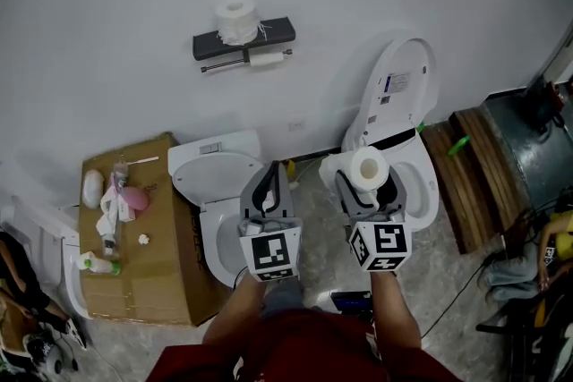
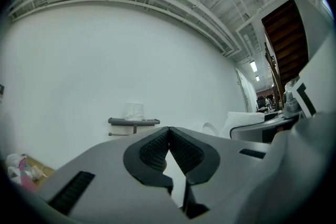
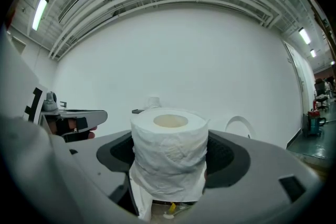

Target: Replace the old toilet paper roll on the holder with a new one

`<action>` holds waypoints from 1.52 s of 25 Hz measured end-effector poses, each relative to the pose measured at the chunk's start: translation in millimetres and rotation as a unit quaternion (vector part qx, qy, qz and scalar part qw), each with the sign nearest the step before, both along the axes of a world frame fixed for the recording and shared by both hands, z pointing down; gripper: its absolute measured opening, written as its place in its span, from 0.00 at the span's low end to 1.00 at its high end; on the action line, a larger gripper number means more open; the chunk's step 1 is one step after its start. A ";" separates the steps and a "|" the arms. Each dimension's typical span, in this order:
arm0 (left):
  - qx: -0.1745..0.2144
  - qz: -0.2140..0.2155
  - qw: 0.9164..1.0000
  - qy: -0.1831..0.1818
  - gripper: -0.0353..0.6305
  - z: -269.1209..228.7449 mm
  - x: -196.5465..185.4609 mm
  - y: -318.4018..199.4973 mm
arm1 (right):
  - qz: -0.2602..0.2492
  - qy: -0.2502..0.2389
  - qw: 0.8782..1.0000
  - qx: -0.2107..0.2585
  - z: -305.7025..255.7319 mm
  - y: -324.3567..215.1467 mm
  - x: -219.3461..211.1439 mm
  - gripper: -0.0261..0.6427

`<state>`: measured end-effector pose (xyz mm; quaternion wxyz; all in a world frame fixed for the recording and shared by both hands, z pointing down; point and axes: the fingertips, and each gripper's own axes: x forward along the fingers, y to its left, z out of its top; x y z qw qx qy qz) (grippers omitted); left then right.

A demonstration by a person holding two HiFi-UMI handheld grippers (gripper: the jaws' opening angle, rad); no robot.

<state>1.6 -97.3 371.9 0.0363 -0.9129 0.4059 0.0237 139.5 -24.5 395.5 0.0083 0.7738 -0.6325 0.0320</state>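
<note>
The right gripper is clamping a new roll upright between its pads, core opening facing up, over the toilet. The left gripper is carrying nothing, its jaws pressed together. Both are pointing toward the holder on the wall, well apart from it. There a thin roll is hanging on the bar (the old one, I judge), and a spare roll is sitting on the shelf above. So the fetching is looking done, while the swap itself is not yet begun: the thin roll is waiting to come off the bar, and then the new roll is needing to go on in its place.
</note>
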 end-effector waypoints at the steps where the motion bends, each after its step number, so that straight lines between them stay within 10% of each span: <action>1: -0.002 -0.001 1.000 0.000 0.08 0.8 0.8 -13.2 | -0.002 0.001 1.000 -0.001 -0.3 -12.9 0.6 0.62; 19: -0.002 -0.033 0.999 -0.007 0.08 10.9 33.1 -154.7 | -0.038 -0.002 0.999 0.001 6.3 -163.2 33.7 0.62; 38: -0.013 -0.170 0.985 -0.020 0.08 22.6 139.5 -278.6 | -0.175 -0.044 0.984 -0.007 23.3 -324.4 151.9 0.62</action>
